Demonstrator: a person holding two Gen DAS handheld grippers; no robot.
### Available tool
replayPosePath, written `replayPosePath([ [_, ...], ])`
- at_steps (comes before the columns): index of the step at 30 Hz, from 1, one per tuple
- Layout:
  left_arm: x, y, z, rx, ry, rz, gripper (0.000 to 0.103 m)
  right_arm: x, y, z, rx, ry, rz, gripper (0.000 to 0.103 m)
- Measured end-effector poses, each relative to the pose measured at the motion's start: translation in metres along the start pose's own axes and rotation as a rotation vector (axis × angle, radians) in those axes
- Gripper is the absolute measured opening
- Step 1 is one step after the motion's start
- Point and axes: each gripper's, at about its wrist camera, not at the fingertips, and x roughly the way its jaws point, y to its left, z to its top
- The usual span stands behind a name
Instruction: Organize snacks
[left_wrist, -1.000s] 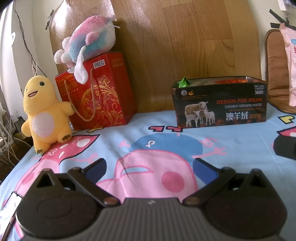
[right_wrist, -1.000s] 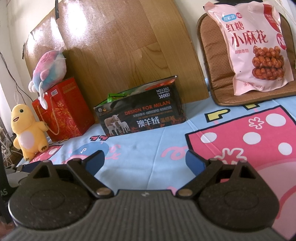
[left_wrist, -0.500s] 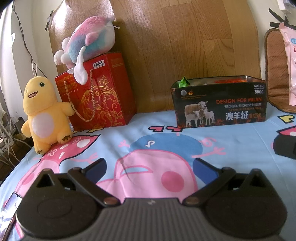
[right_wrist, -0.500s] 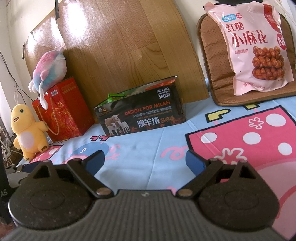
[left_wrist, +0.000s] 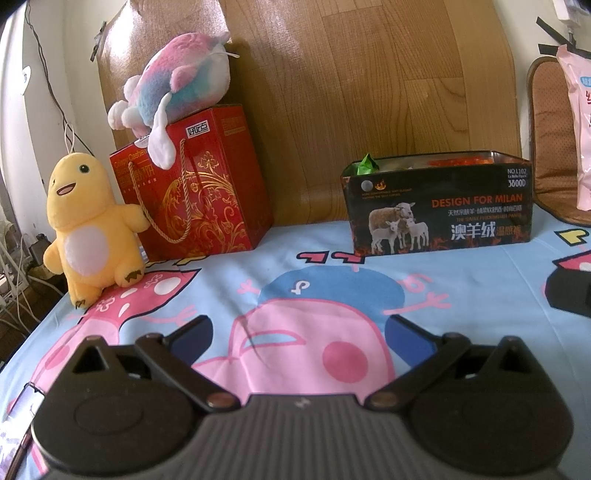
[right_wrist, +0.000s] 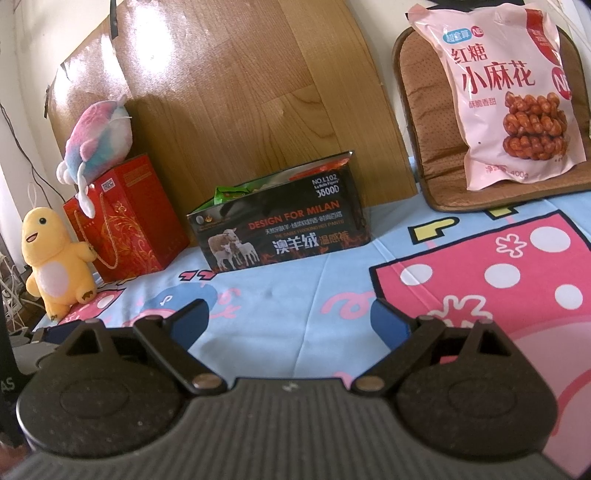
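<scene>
A black tin box (left_wrist: 439, 206) with sheep pictures stands open-topped against the wooden board, with green and orange snack packets showing inside. It also shows in the right wrist view (right_wrist: 280, 229). A large pink snack bag (right_wrist: 513, 92) leans on a brown cushion at the far right, and its edge shows in the left wrist view (left_wrist: 578, 129). My left gripper (left_wrist: 297, 334) is open and empty, low over the cartoon sheet, well short of the box. My right gripper (right_wrist: 290, 317) is open and empty, also short of the box.
A red gift bag (left_wrist: 192, 203) stands left of the box with a pink-blue plush (left_wrist: 177, 85) on top. A yellow plush (left_wrist: 88, 229) stands at the bed's left edge. Cables hang beyond that edge. A wooden board (left_wrist: 351, 74) backs the scene.
</scene>
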Motion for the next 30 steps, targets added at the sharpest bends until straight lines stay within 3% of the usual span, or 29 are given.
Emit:
replayPosePath([
  [30, 0.0003, -0.0009, 0.0002, 0.003, 0.002, -0.001, 0.103, -0.0014, 0.0016, -0.0004, 0.002, -0.007, 0.021, 0.096],
])
